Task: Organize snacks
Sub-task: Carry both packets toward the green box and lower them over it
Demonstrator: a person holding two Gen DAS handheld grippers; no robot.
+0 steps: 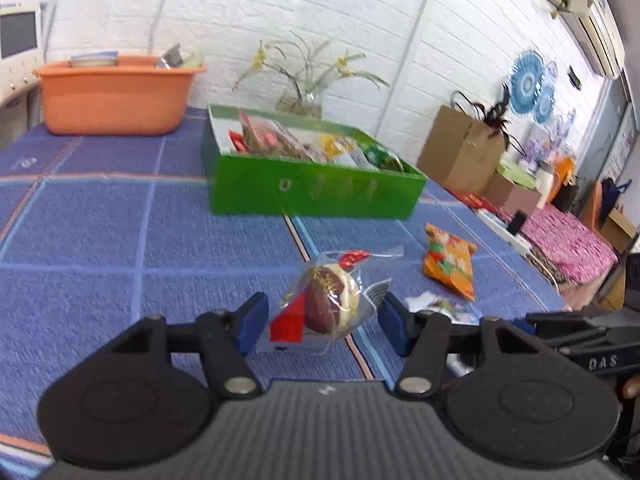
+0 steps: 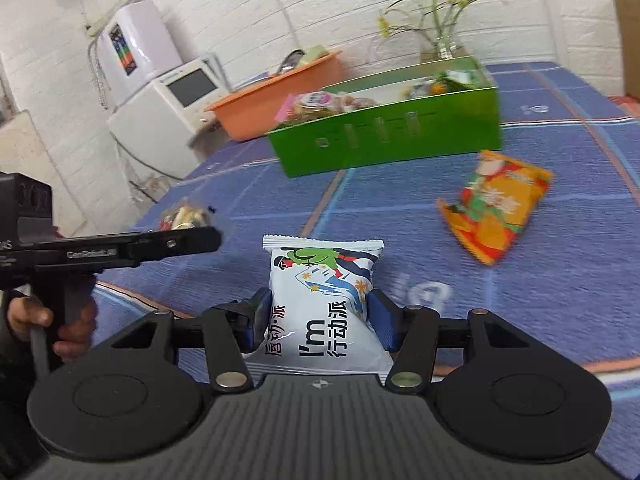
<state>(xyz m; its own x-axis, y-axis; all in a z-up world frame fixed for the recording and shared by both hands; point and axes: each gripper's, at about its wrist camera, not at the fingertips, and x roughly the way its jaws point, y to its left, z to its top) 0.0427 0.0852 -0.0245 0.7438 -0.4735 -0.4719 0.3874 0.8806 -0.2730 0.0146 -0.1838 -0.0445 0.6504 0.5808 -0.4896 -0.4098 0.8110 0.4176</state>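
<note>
**Snack table, blue checked cloth, white brick room**

Surface: table under a blue quilted cloth [image 1: 100, 220] with pale grid lines and orange stripes.

Left to right, left wrist view:
- Cream appliance with a dark screen [image 1: 18, 40], at the table's far left edge.
- Orange plastic tub [image 1: 116, 96], far left corner of the cloth, holding a few items.
- Green box [image 1: 312, 192], open-topped, mid-table, filled with assorted snack packets.
- Glass vase of yellow flowers [image 1: 304, 100], behind the box, against the white brick wall [image 1: 360, 8].
- Clear-wrapped chocolate pastry [image 1: 328, 300], between the blue pads of the left gripper [image 1: 324, 320]; jaws closed on its wrapper.
- Orange snack packet [image 1: 450, 266], loose on the cloth, in front of the box.
- Brown paper bags [image 1: 460, 152], boxes and a pink-covered surface along the right wall; air conditioner [image 1: 592, 20] above.

Right wrist view:
- Right gripper [image 2: 320, 320], jaws wide, clamped on a white "I'm" snack packet [image 2: 320, 304], near edge of the cloth.
</note>
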